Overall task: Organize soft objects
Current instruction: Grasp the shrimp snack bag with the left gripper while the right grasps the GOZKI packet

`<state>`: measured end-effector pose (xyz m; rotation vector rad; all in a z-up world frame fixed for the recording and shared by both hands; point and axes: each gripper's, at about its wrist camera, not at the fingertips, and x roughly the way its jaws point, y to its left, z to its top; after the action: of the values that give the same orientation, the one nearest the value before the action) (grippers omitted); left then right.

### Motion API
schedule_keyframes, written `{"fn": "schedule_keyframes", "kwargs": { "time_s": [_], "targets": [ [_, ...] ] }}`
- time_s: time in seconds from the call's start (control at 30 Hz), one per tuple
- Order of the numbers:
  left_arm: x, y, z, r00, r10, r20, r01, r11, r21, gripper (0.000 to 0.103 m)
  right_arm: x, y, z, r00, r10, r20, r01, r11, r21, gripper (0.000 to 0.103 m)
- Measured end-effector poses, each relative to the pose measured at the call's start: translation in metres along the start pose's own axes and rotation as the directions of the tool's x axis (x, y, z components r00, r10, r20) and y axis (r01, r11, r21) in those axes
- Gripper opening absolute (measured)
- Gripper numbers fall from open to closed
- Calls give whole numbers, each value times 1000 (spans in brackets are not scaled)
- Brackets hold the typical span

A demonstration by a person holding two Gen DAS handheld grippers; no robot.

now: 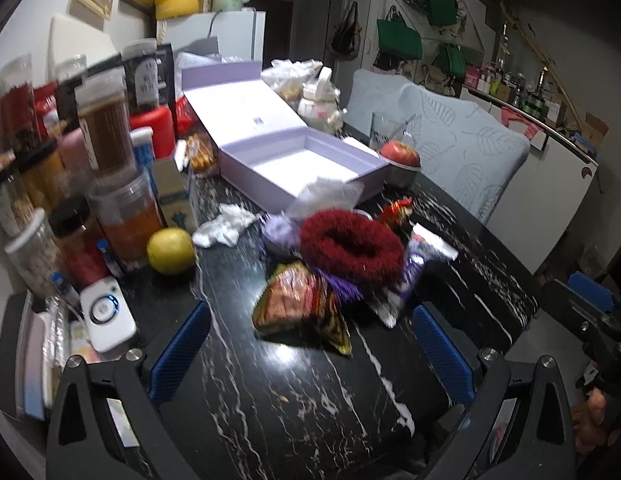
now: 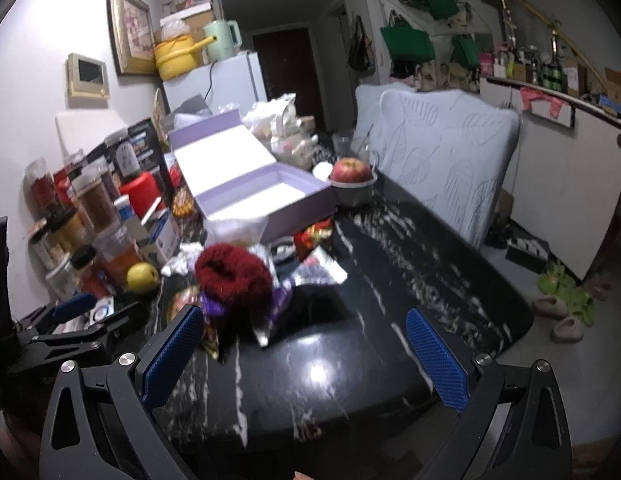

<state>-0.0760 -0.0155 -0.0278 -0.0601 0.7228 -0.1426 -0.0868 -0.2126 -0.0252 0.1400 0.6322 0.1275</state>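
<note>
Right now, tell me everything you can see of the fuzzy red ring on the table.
The fuzzy red ring is a dark red, furry-looking loop with an open centre, soft and plush in appearance. It lies roughly flat on top of a pile of shiny snack wrappers on the black marble table, just in front of the open lilac box. Neither hand-held gripper touches it. Blur hides finer detail.

Fluffy ring [image 1: 351, 246] atop wrappers [image 1: 298, 304], before open box [image 1: 306, 162]
</note>
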Motion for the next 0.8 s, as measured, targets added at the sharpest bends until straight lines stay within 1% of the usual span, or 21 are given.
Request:
{"fn": "schedule_keyframes", "kwargs": {
  "time_s": [0.13,0.27,0.47,0.63,0.8],
  "targets": [
    [9,-2,-13,1000,-13,-19,13,1000,1,103,10,-6,-14,999,22,-41,-22,1000,11,103],
    [20,-1,-21,999,-35,-40,34,999,-6,103,20,-13,-23,997,31,-64,-30,999,17,103],
    [47,6,-24,996,-26,-87,24,999,-23,103,38,-20,-30,993,59,-100,-56,998,28,103],
    [72,10,-21,993,-15,-117,13,1000,-23,103,54,-21,-30,989,60,-132,-59,998,11,103],
    [97,11,-16,989,11,-148,-11,1000,0,103,73,-24,-25,985,72,-156,-71,997,10,103]
  ]
}}
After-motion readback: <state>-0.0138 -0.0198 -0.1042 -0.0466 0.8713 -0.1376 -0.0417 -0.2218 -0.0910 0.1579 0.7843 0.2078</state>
